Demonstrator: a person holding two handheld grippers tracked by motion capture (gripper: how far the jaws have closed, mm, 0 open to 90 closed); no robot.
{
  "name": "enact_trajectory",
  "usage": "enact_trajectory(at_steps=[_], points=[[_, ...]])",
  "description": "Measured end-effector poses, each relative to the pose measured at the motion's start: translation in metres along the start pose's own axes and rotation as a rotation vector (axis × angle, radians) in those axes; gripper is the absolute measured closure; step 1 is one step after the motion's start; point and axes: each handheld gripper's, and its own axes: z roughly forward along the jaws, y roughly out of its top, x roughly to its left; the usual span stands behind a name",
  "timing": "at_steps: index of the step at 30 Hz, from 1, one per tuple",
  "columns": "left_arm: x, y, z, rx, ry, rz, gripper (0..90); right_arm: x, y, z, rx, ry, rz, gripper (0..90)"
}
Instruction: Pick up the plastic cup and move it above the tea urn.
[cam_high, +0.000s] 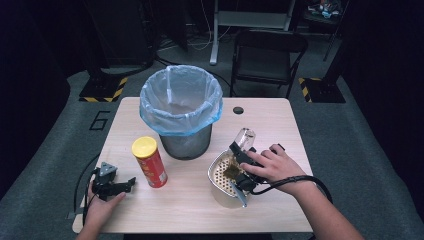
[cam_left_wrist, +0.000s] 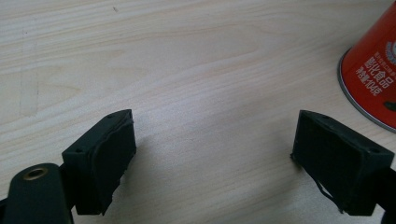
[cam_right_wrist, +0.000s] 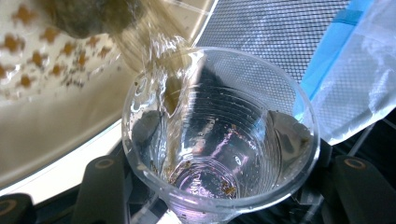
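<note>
High view: right gripper (cam_high: 243, 156) clamps clear ribbed plastic cup (cam_high: 244, 137), tipped over white perforated strainer basin (cam_high: 225, 176), just right of mesh bin with blue liner (cam_high: 181, 111). Right gripper view: brownish liquid (cam_right_wrist: 161, 60) streams from cup (cam_right_wrist: 219, 135) into basin (cam_right_wrist: 56, 116); dregs cling inside. Left gripper (cam_high: 114, 186) rests on pale wooden table (cam_high: 190, 205), jaws spread, empty, beside red snack can with yellow lid (cam_high: 149, 161), left of bin. Risk: thin cup may buckle under grip, or stream may miss rim, wetting table.
</note>
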Motion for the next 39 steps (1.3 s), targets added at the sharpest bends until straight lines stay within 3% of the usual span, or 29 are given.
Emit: enact_trajectory(at_steps=[2, 6, 24, 25, 26, 27, 29, 31, 32, 33, 35, 39], points=[[0.0001, 0.0002, -0.0004, 0.006, 0.000, 0.002, 12.9, -0.0038, 0.0001, 0.0009, -0.033, -0.003, -0.011, 38.8], [0.0000, 0.0000, 0.0000, 0.000, 0.000, 0.001, 12.9, -0.0024, 0.0010, -0.0002, -0.043, -0.005, 0.000, 38.7], [0.0001, 0.0002, -0.0003, 0.005, -0.001, 0.002, 12.9, -0.0038, 0.0032, -0.0043, -0.048, -0.022, -0.012, 38.5], [0.0000, 0.0000, 0.0000, 0.000, 0.000, 0.000, 12.9, -0.0004, 0.0046, -0.0036, -0.048, -0.044, 0.039, 38.5], [0.0001, 0.0001, -0.0002, 0.003, -0.001, 0.001, 12.9, -0.0009, 0.0048, -0.0038, -0.050, -0.045, 0.035, 38.5], [0.0000, 0.0000, 0.0000, 0.000, 0.000, 0.000, 12.9, -0.0036, 0.0041, -0.0047, -0.050, -0.032, -0.006, 38.5], [0.0000, 0.0000, 0.0000, 0.000, 0.000, 0.000, 12.9, -0.0042, 0.0040, -0.0050, -0.050, -0.030, -0.008, 38.5], [0.0000, -0.0001, 0.0002, -0.002, 0.000, 0.000, 12.9, -0.0063, 0.0028, -0.0064, -0.037, -0.009, -0.048, 38.5], [0.0000, -0.0001, 0.0001, -0.002, 0.000, 0.000, 12.9, -0.0076, 0.0034, -0.0059, -0.052, -0.024, -0.053, 38.4], [-0.0001, -0.0001, 0.0000, -0.001, 0.000, 0.000, 12.9, -0.0044, 0.0039, -0.0058, -0.051, -0.034, -0.008, 38.4], [-0.0005, -0.0002, -0.0001, -0.001, -0.001, -0.002, 12.9, -0.0074, 0.0035, -0.0071, -0.052, -0.020, -0.053, 38.4], [-0.0002, -0.0002, -0.0001, 0.000, 0.000, 0.002, 12.9, -0.0073, 0.0038, -0.0078, -0.052, -0.018, -0.049, 38.4]])
